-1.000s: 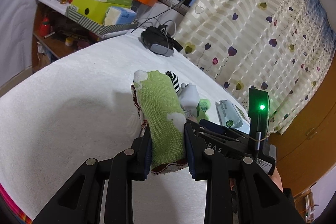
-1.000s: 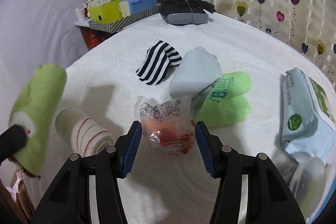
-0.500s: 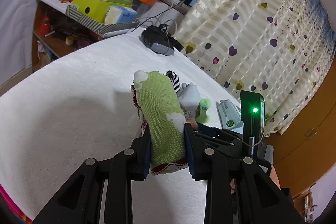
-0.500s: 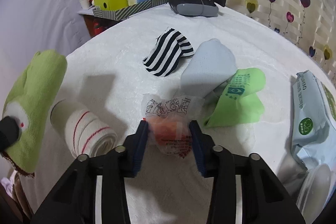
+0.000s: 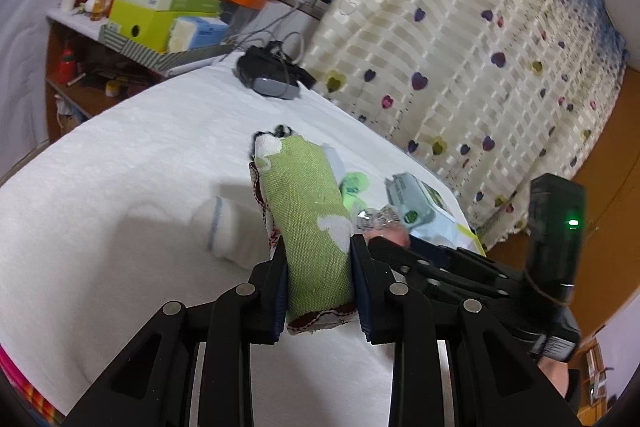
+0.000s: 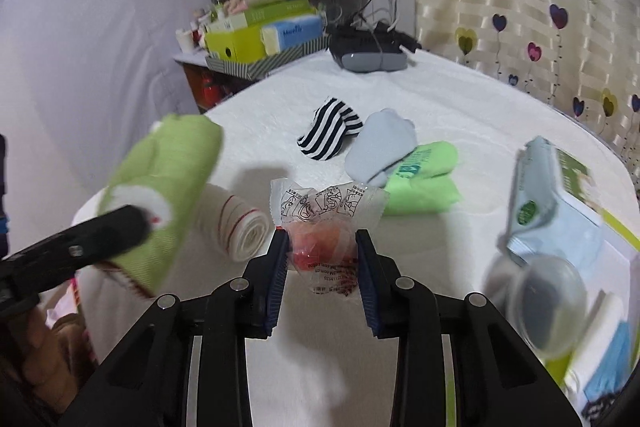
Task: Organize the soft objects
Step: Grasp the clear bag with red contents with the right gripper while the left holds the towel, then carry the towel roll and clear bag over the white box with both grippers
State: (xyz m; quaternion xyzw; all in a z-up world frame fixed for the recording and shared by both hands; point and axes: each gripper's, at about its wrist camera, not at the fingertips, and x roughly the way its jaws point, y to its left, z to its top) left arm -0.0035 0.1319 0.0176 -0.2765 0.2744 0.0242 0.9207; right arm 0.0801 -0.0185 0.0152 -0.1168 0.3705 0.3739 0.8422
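Note:
My left gripper is shut on a rolled green cloth with white patches, held upright above the white bed; the same cloth shows blurred at the left of the right wrist view. My right gripper is closing, and its pads press a crinkly clear packet with something red inside, lifted off the bed. A white roll with red stripes lies beside it. Farther back lie a black-and-white striped sock, a pale blue sock and a light green folded cloth.
A pack of wet wipes and a clear round lid sit at the right. A grey headset with cables lies at the bed's far end. A cluttered shelf with green boxes stands behind; a heart-patterned curtain hangs at the right.
My right gripper has shut on the clear packet and lifted it off the bed. The left gripper has shifted a little with the green cloth still in it.

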